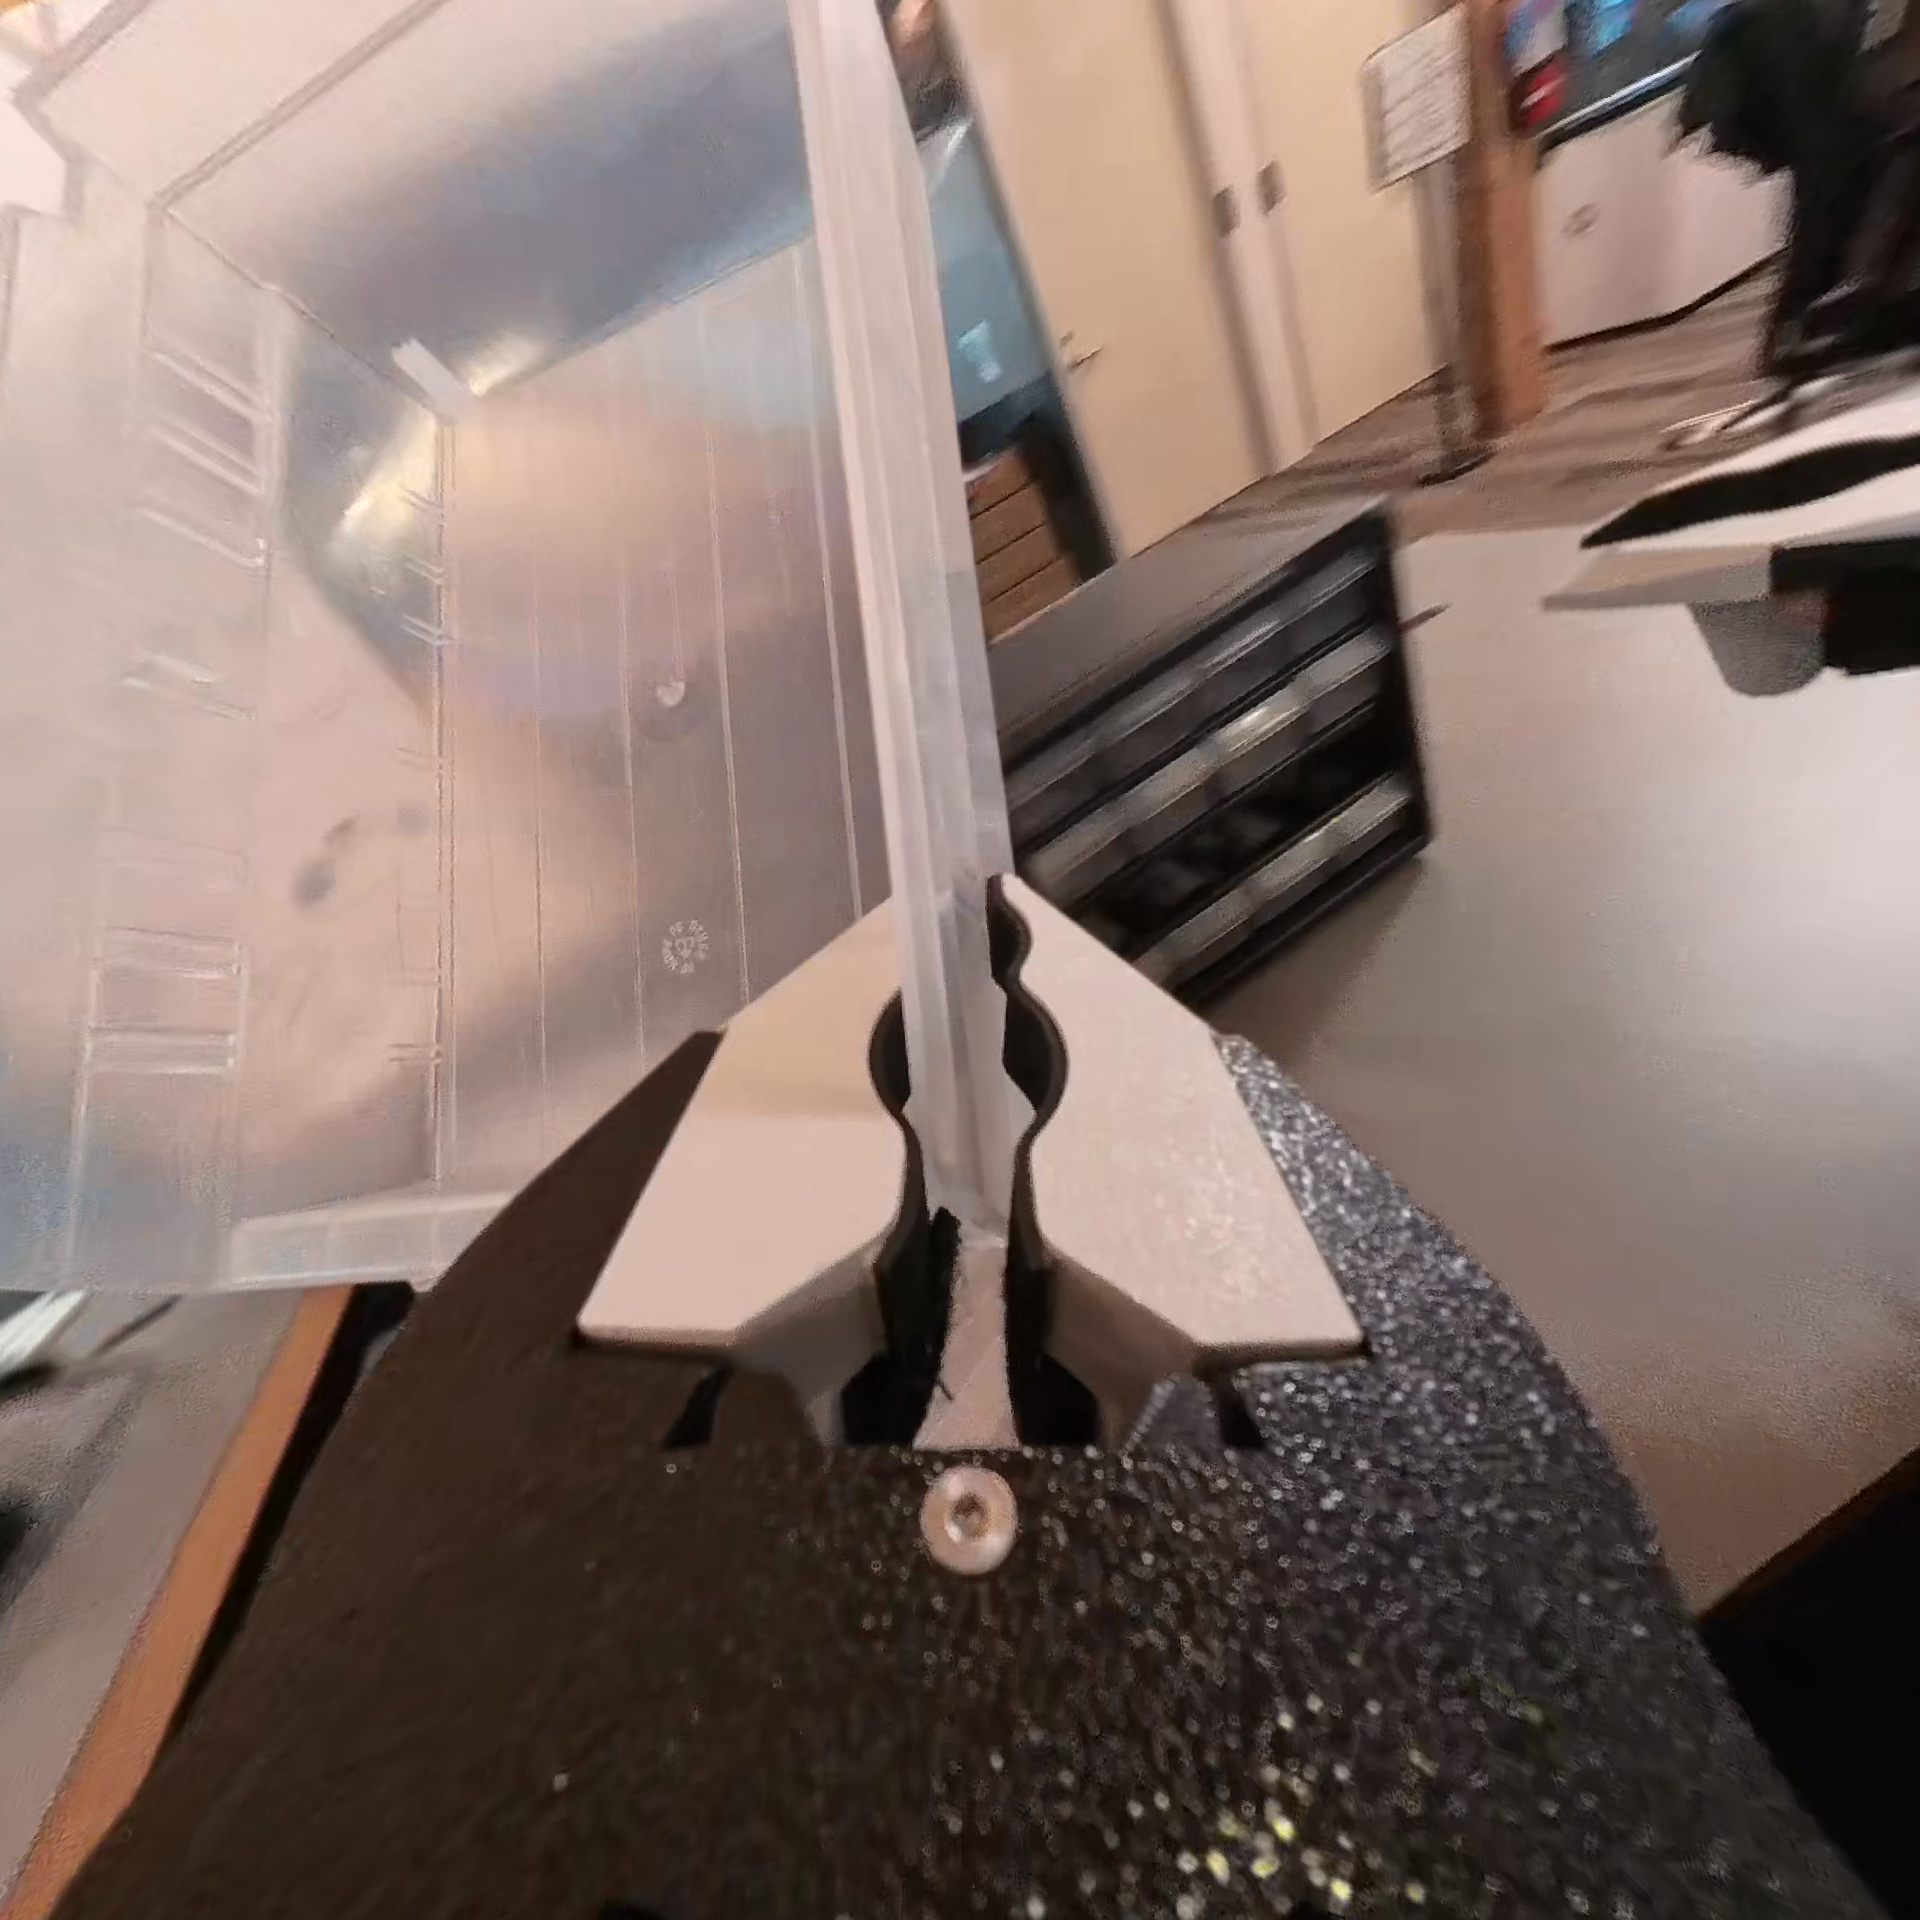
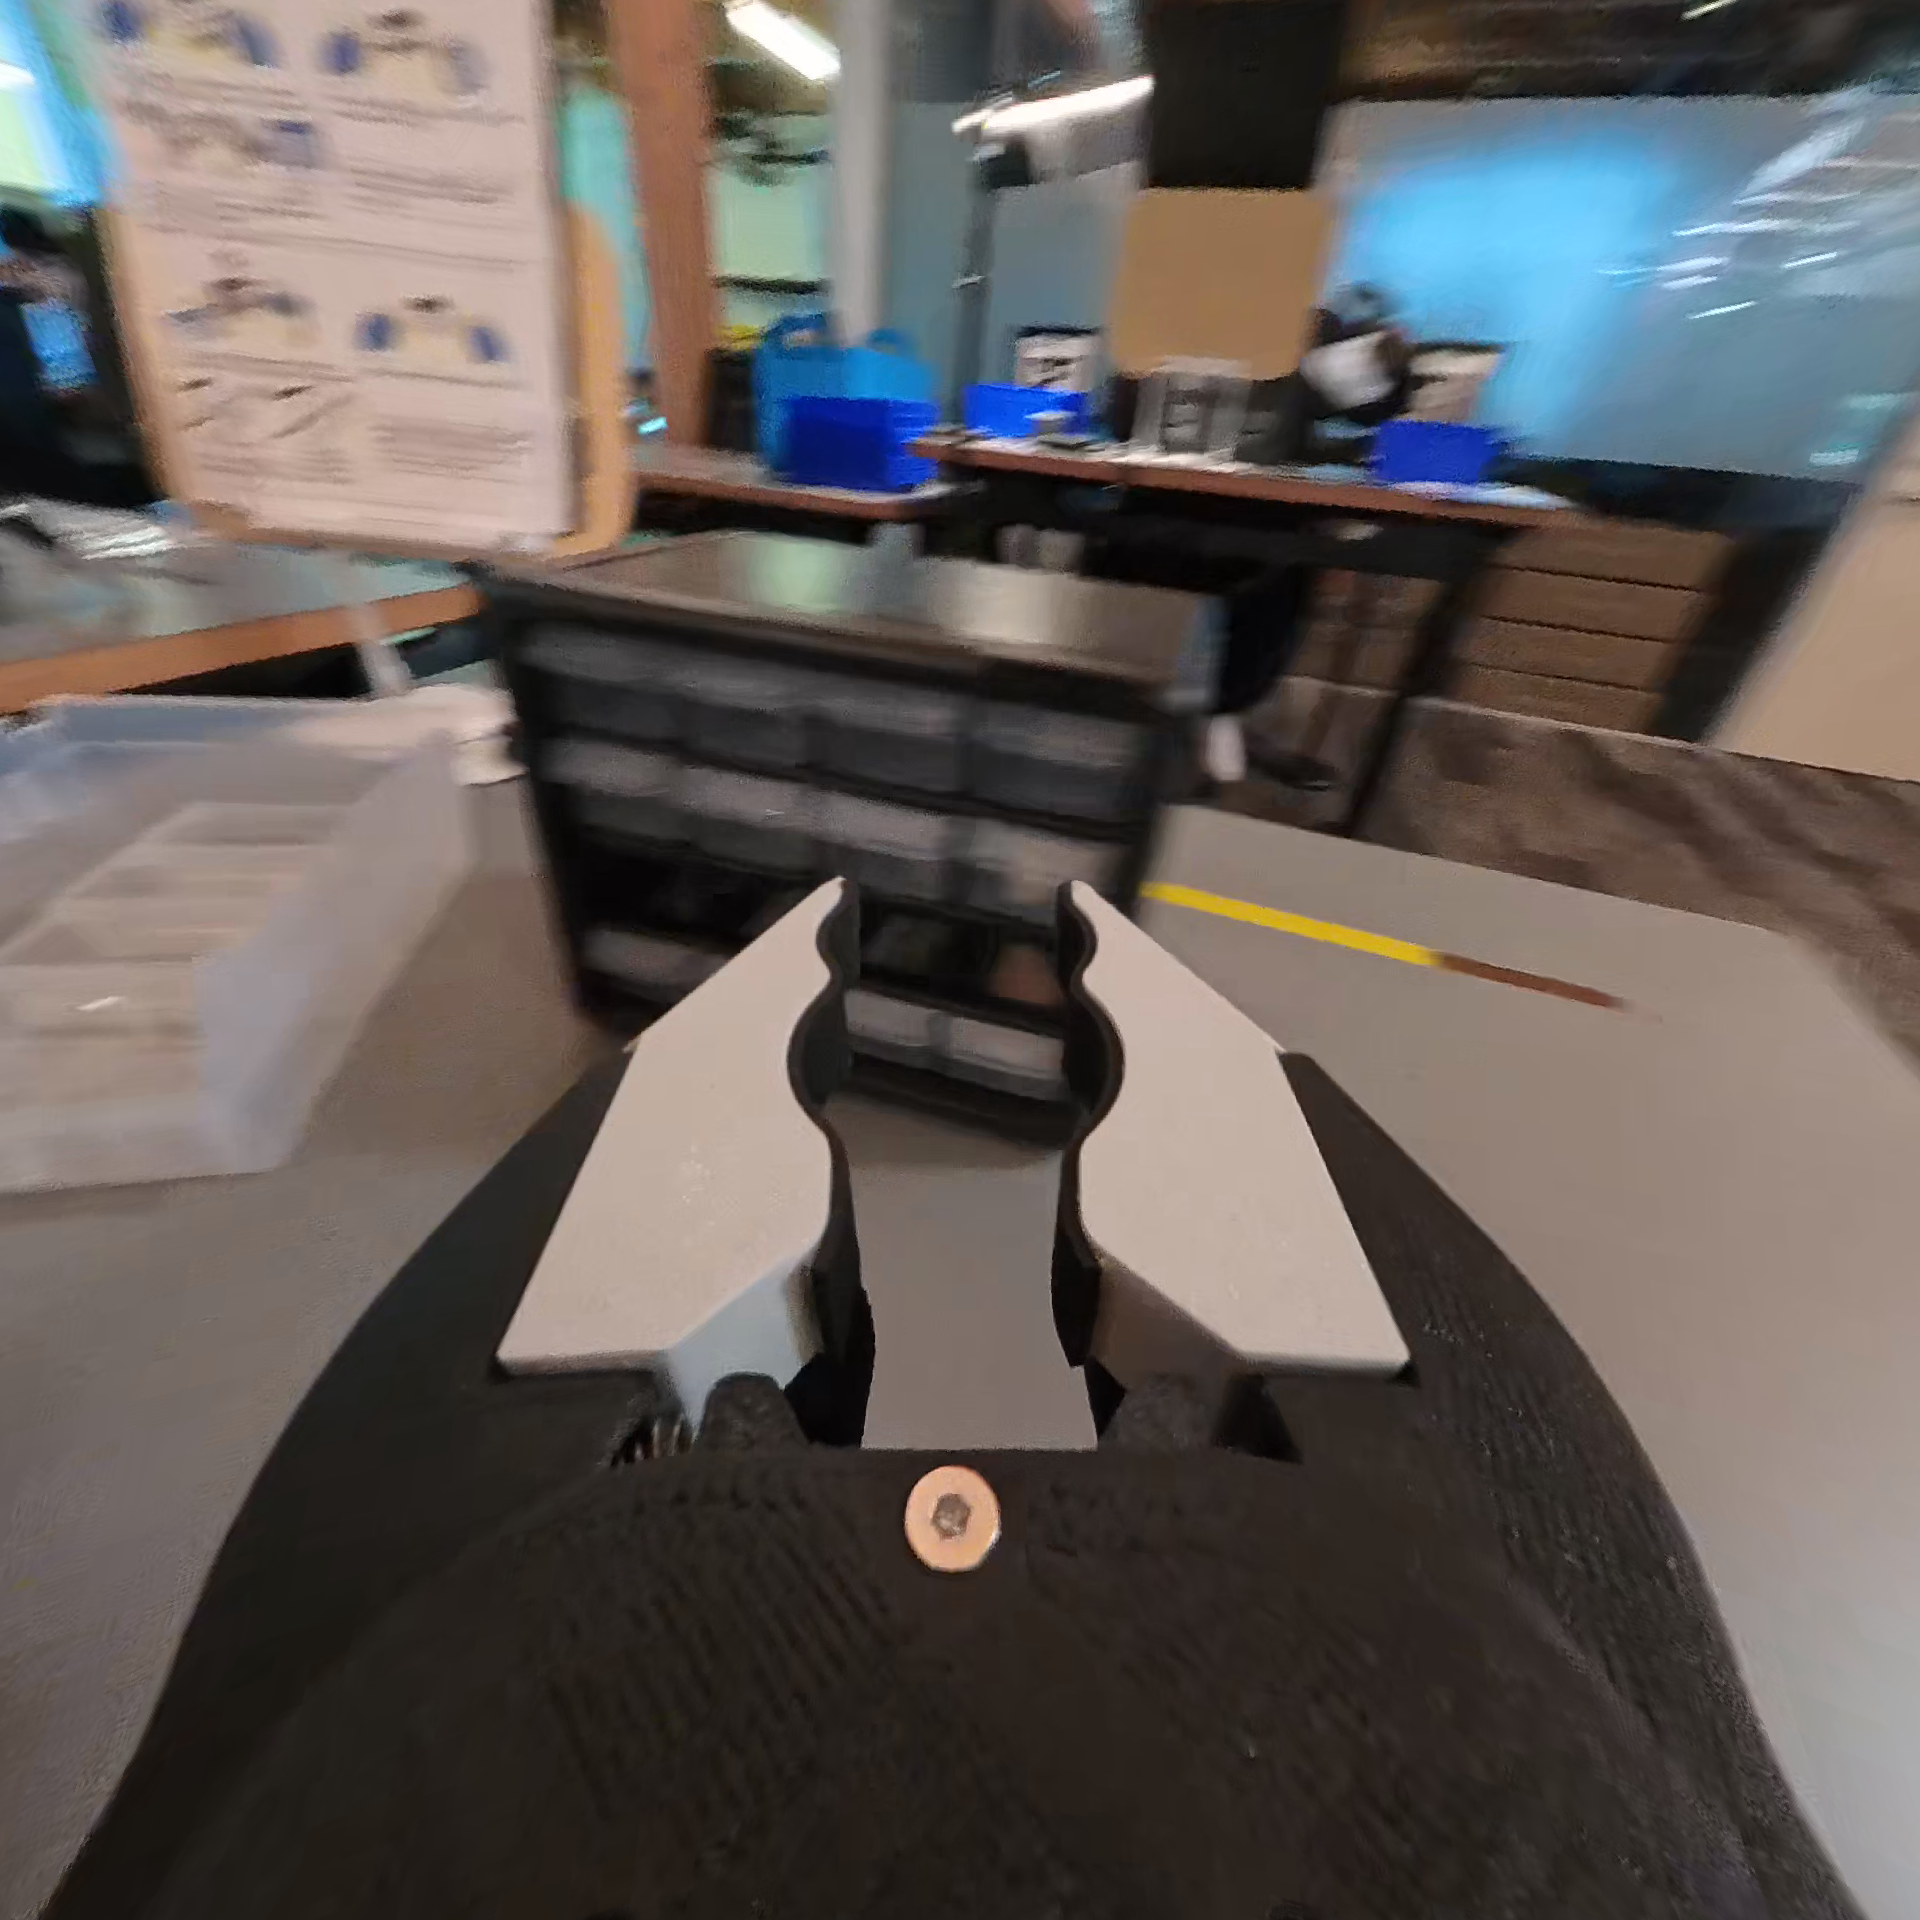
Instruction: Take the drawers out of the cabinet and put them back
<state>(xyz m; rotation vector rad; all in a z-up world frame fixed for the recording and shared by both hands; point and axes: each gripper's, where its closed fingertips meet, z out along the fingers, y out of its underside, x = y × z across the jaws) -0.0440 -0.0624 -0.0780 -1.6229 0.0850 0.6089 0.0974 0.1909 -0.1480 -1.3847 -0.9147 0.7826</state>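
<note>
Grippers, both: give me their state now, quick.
Left gripper: shut on the clear plastic drawer, gripping its edge.
Right gripper: open, empty.

A grey bench [image 2: 1558, 1195] with a yellow tape line [image 2: 1288, 925] fronts a cluttered workshop. Blue bins [image 2: 852, 436] crowd wooden tables behind, beside a wooden post [image 2: 665, 208] and white cupboards [image 1: 1247, 208].

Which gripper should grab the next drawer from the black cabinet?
Probably the right gripper. It is open, holds nothing, and points straight at the cabinet. The left gripper is shut on a clear drawer, so it is busy.
</note>
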